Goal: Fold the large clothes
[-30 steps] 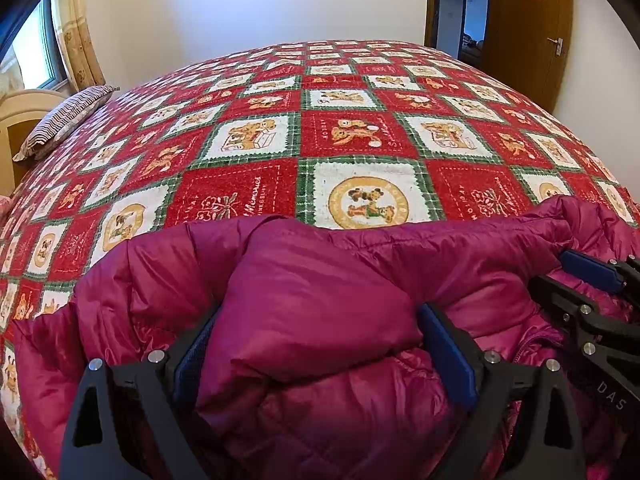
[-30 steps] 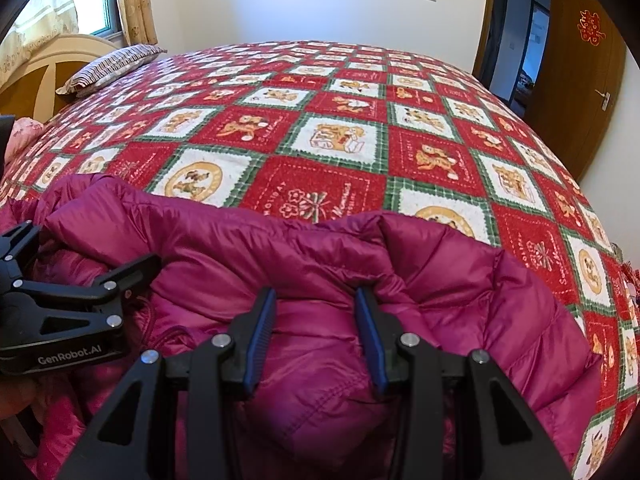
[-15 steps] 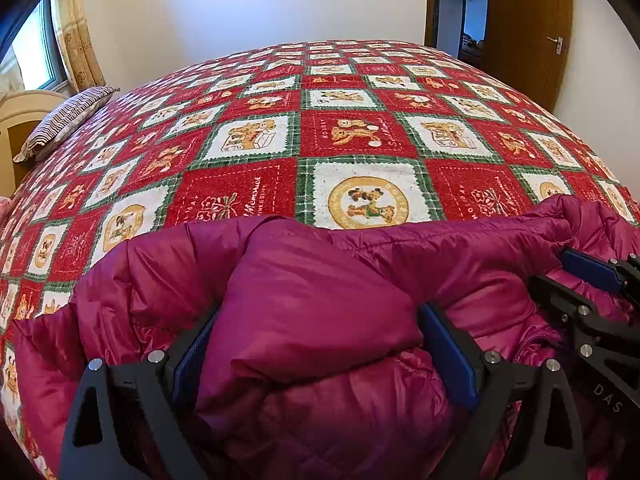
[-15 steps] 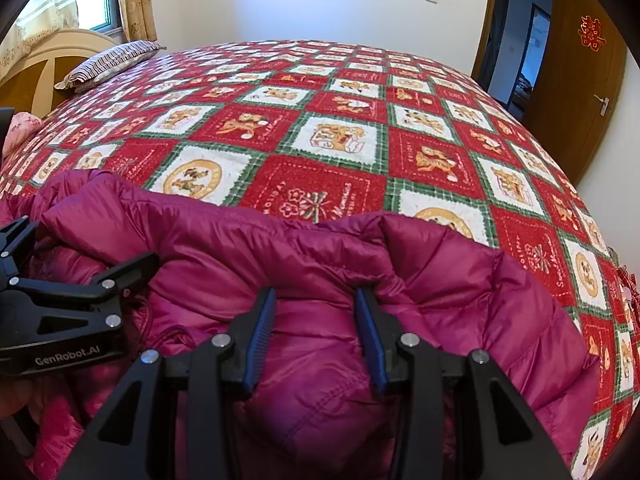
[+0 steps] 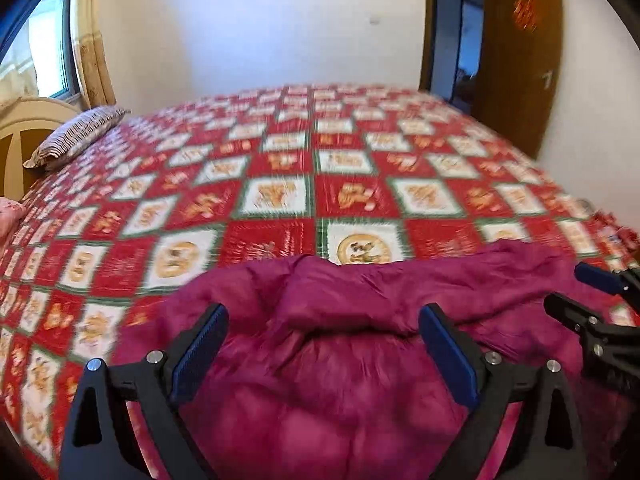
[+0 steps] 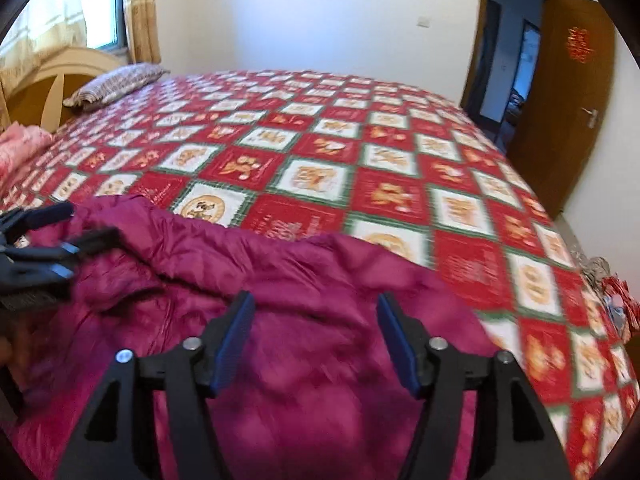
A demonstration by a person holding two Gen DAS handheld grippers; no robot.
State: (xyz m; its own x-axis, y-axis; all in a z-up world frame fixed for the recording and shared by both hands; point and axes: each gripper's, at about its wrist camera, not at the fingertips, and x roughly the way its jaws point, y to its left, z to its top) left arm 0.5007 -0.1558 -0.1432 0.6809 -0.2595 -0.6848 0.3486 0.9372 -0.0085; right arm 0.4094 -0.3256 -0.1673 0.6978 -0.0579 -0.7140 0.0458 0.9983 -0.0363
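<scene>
Jacket (image 6: 320, 380) lies folded over on the bed (image 6: 400, 168); your right tongs (image 6: 316, 332) just opened off it, left tongs (image 5: 324, 344) apart too; further folds probably remain.

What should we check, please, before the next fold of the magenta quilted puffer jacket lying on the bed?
1. The left gripper is open, pads off the magenta quilted puffer jacket: ok.
2. The right gripper has just been opening its jaws, pads pressing nothing: ok.
3. Jacket rests on the red patchwork quilt, with bare quilt beyond it: ok.
4. Grippers apart from each other: ok.
5. Fold lies flat: cannot tell, pictures blurred.
</scene>
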